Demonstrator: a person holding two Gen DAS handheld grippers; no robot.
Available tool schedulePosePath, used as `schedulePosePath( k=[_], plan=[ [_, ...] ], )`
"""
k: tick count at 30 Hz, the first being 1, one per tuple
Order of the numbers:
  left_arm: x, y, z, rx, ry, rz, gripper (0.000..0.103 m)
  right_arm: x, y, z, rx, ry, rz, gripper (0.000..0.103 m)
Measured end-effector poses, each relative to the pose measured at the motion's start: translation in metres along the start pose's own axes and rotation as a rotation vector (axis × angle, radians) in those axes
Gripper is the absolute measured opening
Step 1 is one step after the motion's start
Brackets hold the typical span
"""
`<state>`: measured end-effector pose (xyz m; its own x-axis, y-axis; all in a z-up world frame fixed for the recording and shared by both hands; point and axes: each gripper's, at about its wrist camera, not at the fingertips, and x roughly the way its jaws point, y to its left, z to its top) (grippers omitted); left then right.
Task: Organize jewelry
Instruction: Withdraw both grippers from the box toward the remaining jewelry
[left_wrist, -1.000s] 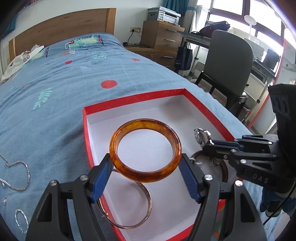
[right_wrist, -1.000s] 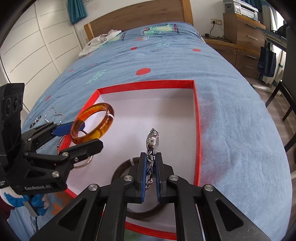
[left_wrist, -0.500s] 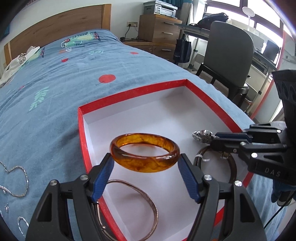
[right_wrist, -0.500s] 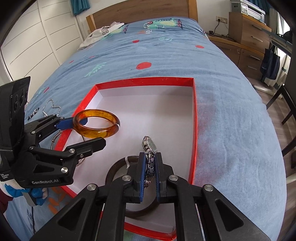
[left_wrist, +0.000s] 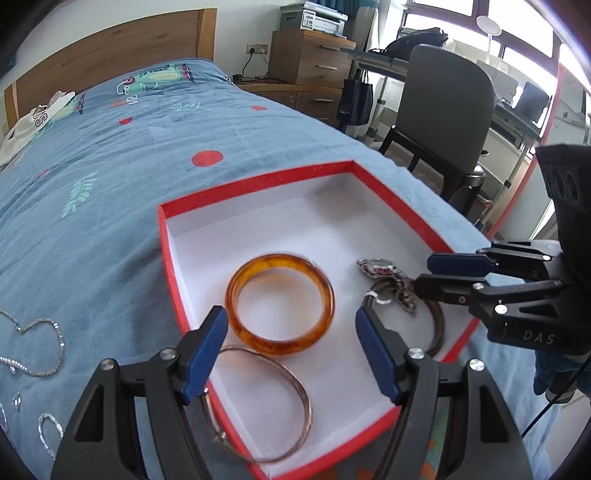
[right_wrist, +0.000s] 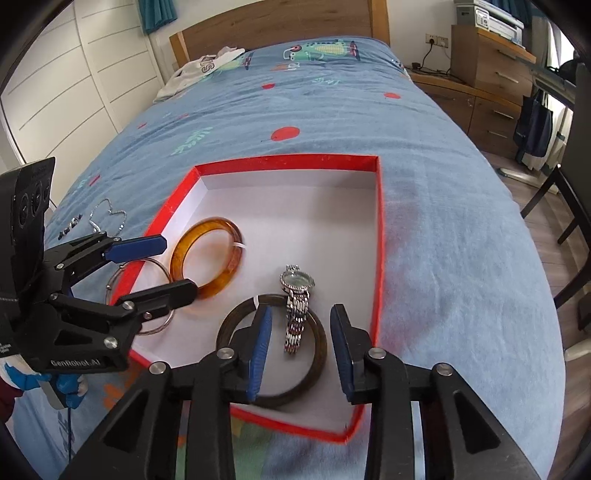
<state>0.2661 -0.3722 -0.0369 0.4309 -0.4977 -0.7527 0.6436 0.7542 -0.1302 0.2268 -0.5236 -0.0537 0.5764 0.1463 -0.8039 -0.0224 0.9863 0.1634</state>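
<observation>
A blue bedspread (right_wrist: 424, 184) covered the bed, and on it sat a red-rimmed box (right_wrist: 377, 221) with a white floor. Inside lay an amber bangle (left_wrist: 280, 308) at the left, a thin metal bangle (left_wrist: 291, 391) leaning over the near-left rim, and a silver watch (right_wrist: 295, 310) draped across a dark bangle (right_wrist: 317, 363) — near right. Both the left gripper (left_wrist: 291, 354) and right gripper (right_wrist: 301, 350) stood wide apart, holding nothing.
</observation>
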Motion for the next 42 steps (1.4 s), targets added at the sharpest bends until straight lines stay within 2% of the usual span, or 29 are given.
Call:
schedulePosePath(
  k=[9,14,17,22,32,34,36,42],
  plan=[
    [-0.073,-0.001,-0.003,-0.024,-0.061,-0.011,0.07,-0.055,0.008,-0.009,0.045,-0.058,-0.027,0.038],
    [-0.131,0.011,-0.019,-0.045,-0.102,0.038,0.07,-0.093,0.025,-0.015,0.044,-0.1,-0.03,0.039],
    [-0.167,0.019,-0.032,-0.054,-0.127,0.078,0.07,-0.118,0.041,-0.02,0.036,-0.132,-0.03,0.043],
    [-0.231,0.038,-0.067,-0.108,-0.157,0.146,0.07,-0.152,0.074,-0.036,0.024,-0.172,-0.016,0.044],
    [-0.323,0.082,-0.149,-0.226,-0.184,0.265,0.07,-0.194,0.139,-0.075,-0.004,-0.218,0.01,0.046],
    [-0.34,0.093,-0.163,-0.253,-0.191,0.298,0.07,-0.201,0.148,-0.079,-0.012,-0.23,0.012,0.049],
    [-0.355,0.104,-0.177,-0.281,-0.197,0.324,0.07,-0.21,0.158,-0.084,-0.019,-0.248,0.013,0.058],
    [-0.39,0.132,-0.214,-0.347,-0.212,0.39,0.071,-0.224,0.179,-0.096,-0.03,-0.271,0.021,0.058]
  ],
)
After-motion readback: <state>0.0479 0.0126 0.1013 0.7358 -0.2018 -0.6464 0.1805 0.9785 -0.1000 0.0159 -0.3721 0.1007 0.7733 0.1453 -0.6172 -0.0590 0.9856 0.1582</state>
